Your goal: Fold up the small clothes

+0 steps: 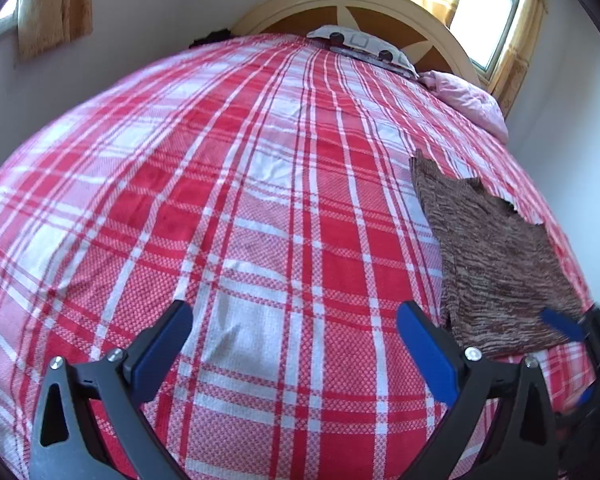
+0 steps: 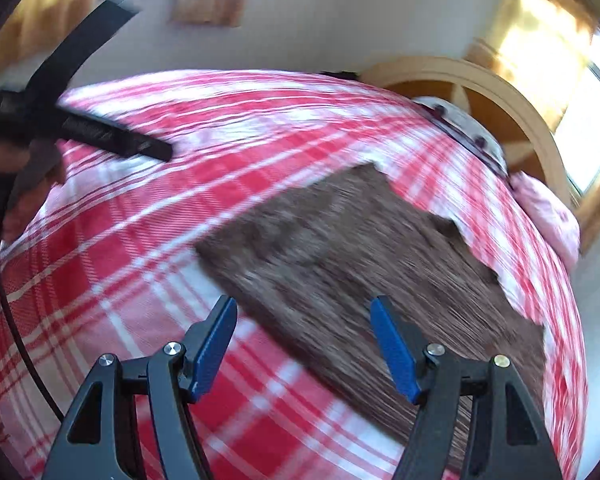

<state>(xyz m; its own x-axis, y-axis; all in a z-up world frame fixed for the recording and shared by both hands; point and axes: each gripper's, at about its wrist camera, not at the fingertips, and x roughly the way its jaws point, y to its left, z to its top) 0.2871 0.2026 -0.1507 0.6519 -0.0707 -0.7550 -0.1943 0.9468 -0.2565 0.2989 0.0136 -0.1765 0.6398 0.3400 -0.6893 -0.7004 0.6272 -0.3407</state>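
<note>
A wide bed covered with a red and white plaid woven bedspread (image 1: 236,208) fills both wrist views. On the right side of the bed lies a small brown and cream marled knit garment (image 1: 496,252), spread flat on the bedspread, with an uneven, notched upper edge. In the left wrist view, the left gripper (image 1: 294,336), black with blue finger pads, hangs over bare plaid cloth with its jaws spread wide and nothing between them; the knit garment sits just to its right. At the far right edge of that view, the blue pad of the right gripper (image 1: 562,326) shows over the near corner of the garment. In the right wrist view, which is blurred, the right gripper (image 2: 304,344) has its jaws wide apart and empty, poised over the near left edge of the knit garment (image 2: 364,248). The left gripper (image 2: 76,128) appears at the upper left of this view as a dark shape held in a hand (image 2: 24,184). At the head of the bed stand a rounded cream and brown wooden headboard (image 1: 364,4), a white patterned pillow (image 1: 364,46) and a bunched pale pink blanket (image 1: 472,98). Golden curtains (image 1: 56,4) hang by bright windows (image 1: 486,20).
</note>
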